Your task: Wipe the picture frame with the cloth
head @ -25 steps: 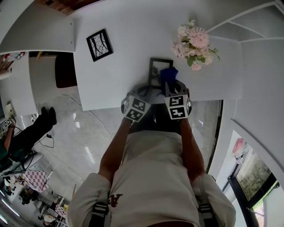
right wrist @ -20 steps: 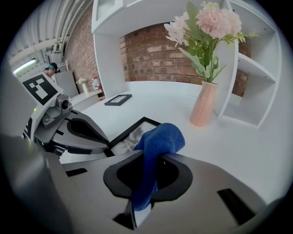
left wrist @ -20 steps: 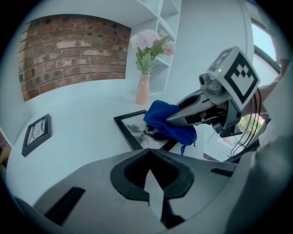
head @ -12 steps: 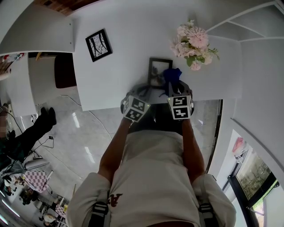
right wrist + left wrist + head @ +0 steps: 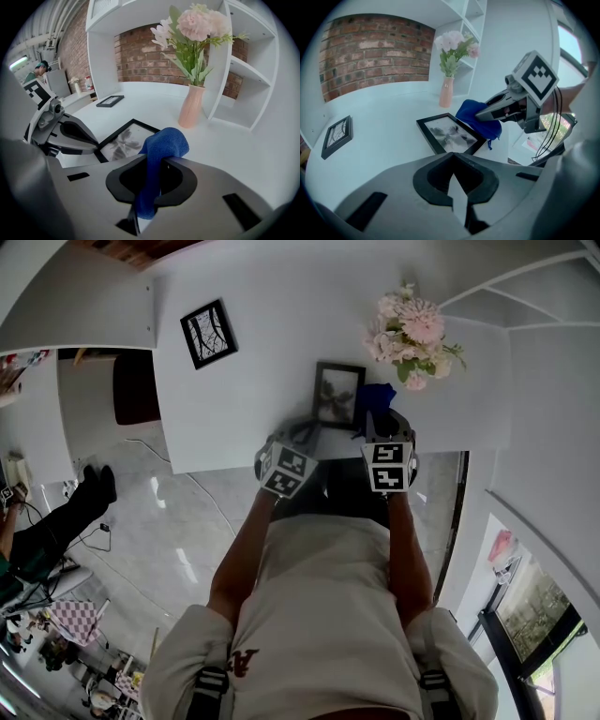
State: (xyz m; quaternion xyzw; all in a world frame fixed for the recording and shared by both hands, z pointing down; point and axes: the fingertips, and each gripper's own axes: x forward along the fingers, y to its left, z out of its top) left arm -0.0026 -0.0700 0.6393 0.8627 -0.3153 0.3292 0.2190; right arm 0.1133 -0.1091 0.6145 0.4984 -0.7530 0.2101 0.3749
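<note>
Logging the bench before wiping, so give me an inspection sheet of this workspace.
Surface: white table, no spills seen.
Job's things: picture frame lying flat; blue cloth at its right edge.
Clutter: second frame; pink vase of flowers.
Grippers: left gripper shut, empty; right gripper shut on blue cloth.
Cables: wires on the right gripper.
Surroundings: brick wall, white shelves, seated person.

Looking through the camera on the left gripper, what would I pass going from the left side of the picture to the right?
small black frame → picture frame → blue cloth → right gripper, reaching in from the right edge and clamped on that cloth. The vase of flowers stands behind the picture frame, so it is left out.
</note>
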